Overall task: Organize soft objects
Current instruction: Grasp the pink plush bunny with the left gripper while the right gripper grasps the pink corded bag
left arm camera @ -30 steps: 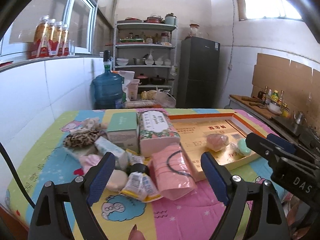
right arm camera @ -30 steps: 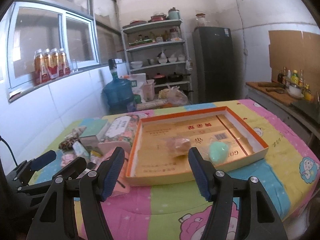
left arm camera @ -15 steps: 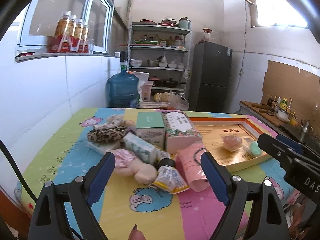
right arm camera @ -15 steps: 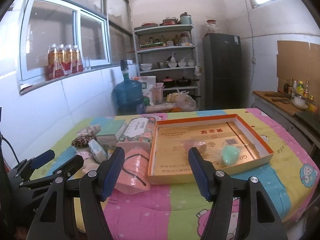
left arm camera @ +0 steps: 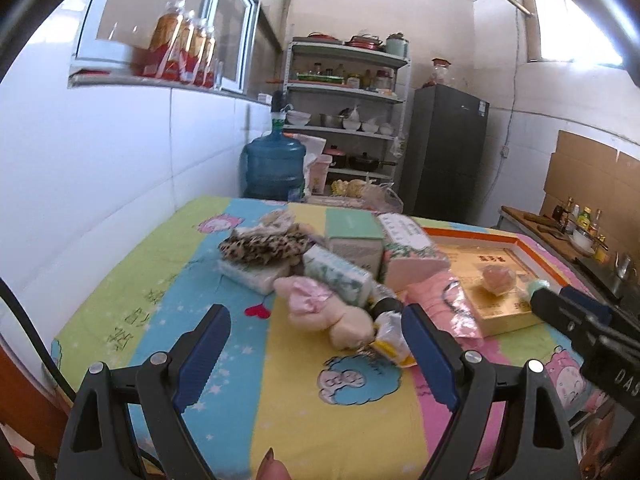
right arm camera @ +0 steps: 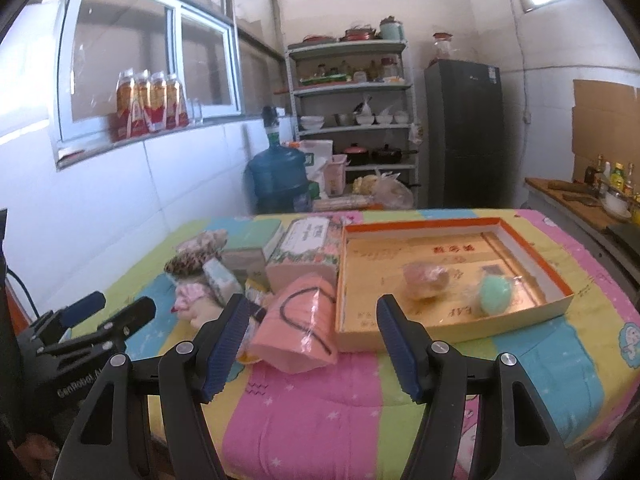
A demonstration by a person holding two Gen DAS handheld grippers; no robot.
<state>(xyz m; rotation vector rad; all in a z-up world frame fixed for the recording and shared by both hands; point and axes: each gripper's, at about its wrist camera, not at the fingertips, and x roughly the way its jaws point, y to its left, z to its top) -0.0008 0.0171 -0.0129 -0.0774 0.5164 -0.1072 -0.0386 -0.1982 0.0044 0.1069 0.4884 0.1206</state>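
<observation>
Blue-padded fingers (left arm camera: pixel 208 344) of the left gripper (left arm camera: pixel 316 350) stand wide and empty, as do those of the right gripper (right arm camera: pixel 310 334). Just beyond, a pink plush toy (left arm camera: pixel 324 310) lies on the quilted tabletop (left arm camera: pixel 288 400) among tissue packs, beside the orange-rimmed box (right arm camera: pixel 416 225). It looks light and squashy; pinching its plump middle should hold best.

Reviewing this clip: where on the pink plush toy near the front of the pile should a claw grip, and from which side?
Grip the pink plush toy across its cream rounded end, coming from the open near side. That end juts clear toward the left claw; its far side abuts the tissue pack.
</observation>
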